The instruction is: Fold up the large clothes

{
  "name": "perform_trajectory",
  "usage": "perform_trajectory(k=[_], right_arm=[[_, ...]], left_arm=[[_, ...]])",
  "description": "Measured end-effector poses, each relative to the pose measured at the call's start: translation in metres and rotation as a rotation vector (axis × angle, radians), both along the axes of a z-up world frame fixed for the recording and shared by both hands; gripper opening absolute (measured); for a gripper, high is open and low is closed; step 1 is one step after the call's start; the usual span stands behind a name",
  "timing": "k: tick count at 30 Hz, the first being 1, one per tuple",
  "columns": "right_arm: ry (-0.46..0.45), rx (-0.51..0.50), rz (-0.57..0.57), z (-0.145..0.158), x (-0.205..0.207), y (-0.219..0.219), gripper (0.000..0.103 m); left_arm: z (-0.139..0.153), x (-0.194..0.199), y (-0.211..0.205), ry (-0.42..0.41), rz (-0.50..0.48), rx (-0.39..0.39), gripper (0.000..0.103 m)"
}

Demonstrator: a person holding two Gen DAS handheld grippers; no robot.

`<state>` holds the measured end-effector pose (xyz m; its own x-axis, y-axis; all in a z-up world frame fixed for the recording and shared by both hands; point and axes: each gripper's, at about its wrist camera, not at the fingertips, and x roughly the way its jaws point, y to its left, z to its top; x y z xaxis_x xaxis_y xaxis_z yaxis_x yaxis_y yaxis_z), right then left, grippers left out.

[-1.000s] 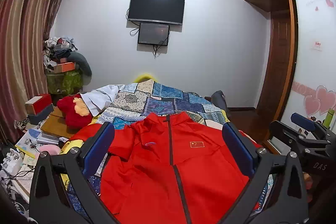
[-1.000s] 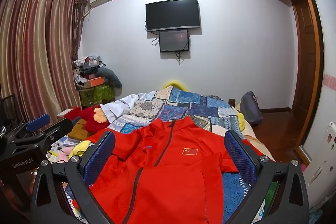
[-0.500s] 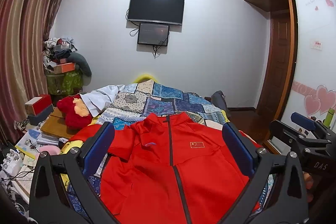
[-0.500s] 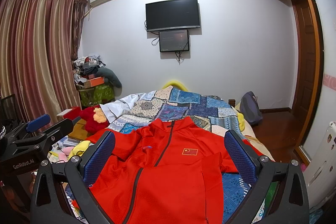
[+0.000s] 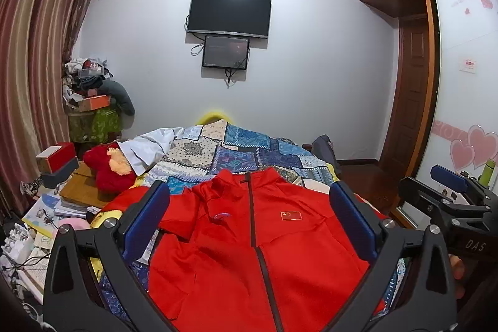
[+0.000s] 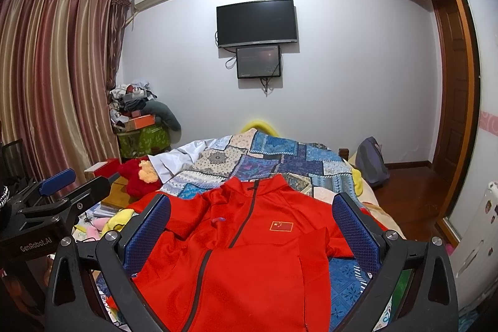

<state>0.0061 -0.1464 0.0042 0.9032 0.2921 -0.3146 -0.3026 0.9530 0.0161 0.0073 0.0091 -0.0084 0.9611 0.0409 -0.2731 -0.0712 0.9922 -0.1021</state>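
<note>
A red zip jacket (image 5: pixel 249 254) with a small flag badge lies front-up on the bed, collar away from me; it also shows in the right wrist view (image 6: pixel 242 263). Both sleeves look folded in over the body. My left gripper (image 5: pixel 249 217) is open and empty, held above the jacket's chest. My right gripper (image 6: pixel 252 223) is open and empty, also above the jacket. The right gripper's body shows at the right edge of the left wrist view (image 5: pixel 451 207); the left gripper's body shows at the left edge of the right wrist view (image 6: pixel 53 204).
The bed has a blue patchwork quilt (image 5: pixel 236 154). A red plush toy (image 5: pixel 109 167), boxes, books and cables crowd the left side. A wardrobe (image 5: pixel 460 101) stands right. A backpack (image 6: pixel 370 161) sits on the floor by the door.
</note>
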Motion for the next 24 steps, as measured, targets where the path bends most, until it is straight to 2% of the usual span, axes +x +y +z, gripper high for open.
perform_trajectory(k=[24], right_arm=[[0.001,-0.003,-0.007,0.001,-0.0023,-0.0002,0.103]], left_arm=[[0.0069,0.0013,-0.0042,-0.006,-0.009,-0.001,0.103]])
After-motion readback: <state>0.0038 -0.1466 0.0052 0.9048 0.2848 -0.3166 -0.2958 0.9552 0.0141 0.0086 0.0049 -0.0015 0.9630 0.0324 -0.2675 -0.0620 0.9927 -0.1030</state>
